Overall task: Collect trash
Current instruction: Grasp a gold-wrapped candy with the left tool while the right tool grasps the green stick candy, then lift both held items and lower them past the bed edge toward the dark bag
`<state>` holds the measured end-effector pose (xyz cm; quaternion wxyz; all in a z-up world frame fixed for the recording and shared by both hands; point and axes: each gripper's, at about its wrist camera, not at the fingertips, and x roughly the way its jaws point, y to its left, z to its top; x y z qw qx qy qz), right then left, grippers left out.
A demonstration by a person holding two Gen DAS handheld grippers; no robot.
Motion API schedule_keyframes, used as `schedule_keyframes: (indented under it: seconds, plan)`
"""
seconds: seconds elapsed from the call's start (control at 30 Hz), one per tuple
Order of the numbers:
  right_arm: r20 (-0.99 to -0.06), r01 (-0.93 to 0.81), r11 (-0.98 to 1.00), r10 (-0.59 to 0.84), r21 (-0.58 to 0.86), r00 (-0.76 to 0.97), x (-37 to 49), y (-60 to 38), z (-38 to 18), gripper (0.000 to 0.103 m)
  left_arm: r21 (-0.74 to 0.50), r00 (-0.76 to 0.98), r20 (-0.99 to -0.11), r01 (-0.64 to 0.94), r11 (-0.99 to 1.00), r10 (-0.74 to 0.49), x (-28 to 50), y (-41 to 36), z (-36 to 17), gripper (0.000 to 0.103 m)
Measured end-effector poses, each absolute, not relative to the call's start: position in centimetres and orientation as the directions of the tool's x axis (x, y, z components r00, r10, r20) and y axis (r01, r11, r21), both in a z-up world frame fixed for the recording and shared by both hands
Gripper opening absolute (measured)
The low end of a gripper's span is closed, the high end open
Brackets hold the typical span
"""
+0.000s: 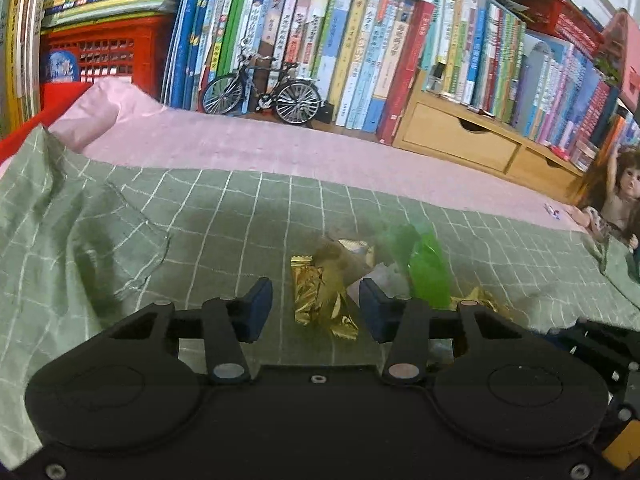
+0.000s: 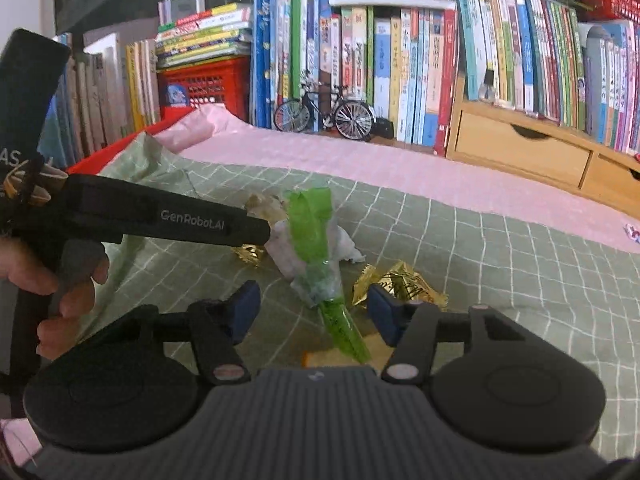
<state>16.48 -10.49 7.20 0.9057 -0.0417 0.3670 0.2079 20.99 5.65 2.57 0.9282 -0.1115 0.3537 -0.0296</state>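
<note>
Left wrist view: left gripper (image 1: 316, 310) wide open, low over the green checked cloth (image 1: 120, 240). Gold wrapper (image 1: 320, 300) lies on the cloth between the blue pads (image 1: 258, 308), nearer the right pad; can't tell if either pad touches it. Nothing gripped. Just beyond sit a second crumpled gold-brown wrapper (image 1: 346, 254), a bit of white tissue (image 1: 384, 276) and a green plastic bag (image 1: 428, 268), all in one heap near the cloth's middle. Another gold scrap (image 1: 480, 296) shows just right of the right finger.

Right wrist view: right gripper (image 2: 312, 312) also wide open. Green bag (image 2: 320, 264) runs down between the fingers, its tip close to the gripper body; pads look clear of it, not clamped. White tissue (image 2: 344, 246) is wrapped around its upper part. Gold wrapper (image 2: 400, 284) sits just beside the right pad (image 2: 384, 312), contact unclear. Small gold piece (image 2: 250, 254) lies at the heap's left, partly under the left gripper's body (image 2: 160, 216), which comes in from the left edge with a hand (image 2: 52, 280) on its handle; its fingertips are not visible here.

Pink cloth (image 2: 360, 168) covers the far side of the surface, up to the bookshelf (image 2: 400, 60). Model bicycle (image 2: 324, 114) stands at the far edge, against the books.
</note>
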Motion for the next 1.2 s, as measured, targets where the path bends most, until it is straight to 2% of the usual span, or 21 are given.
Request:
schedule_keyframes:
  seconds: [0.03, 0.1, 0.17, 0.67, 0.87, 1.2]
  plan:
    - [-0.688, -0.404, 0.911, 0.345, 0.082, 0.638, 16.7, -10.4, 7.0, 0.054, -0.236, 0.744, -0.654, -0.029, 0.971, -0.137, 21.2, 5.7, 2.4, 0.044]
    - [-0.696, -0.4, 0.912, 0.344, 0.088, 0.631, 16.8, -10.4, 6.8, 0.037, -0.242, 0.735, -0.664, -0.033, 0.97, -0.14, 21.4, 5.7, 2.0, 0.028]
    - [-0.692, -0.406, 0.91, 0.349, 0.088, 0.632, 16.4, -10.6, 6.8, 0.032, -0.237, 0.733, -0.665, -0.031, 0.971, -0.139, 21.3, 5.6, 1.9, 0.027]
    - [-0.627, -0.401, 0.907, 0.386, 0.127, 0.677, 13.2, -13.3, 10.2, 0.031, -0.219, 0.802, -0.578, 0.031, 0.975, -0.154, 15.3, 5.6, 5.8, 0.027]
    - [-0.602, -0.394, 0.909, 0.39, 0.132, 0.697, 11.5, -14.6, 11.3, 0.031, -0.161, 0.832, -0.533, 0.084, 0.983, -0.158, 11.9, 4.5, 7.6, 0.027]
    - [-0.572, -0.375, 0.914, 0.392, 0.153, 0.721, 7.8, -16.9, 13.1, 0.031, -0.139, 0.851, -0.487, 0.148, 0.979, -0.198, 6.1, 3.2, 9.2, 0.027]
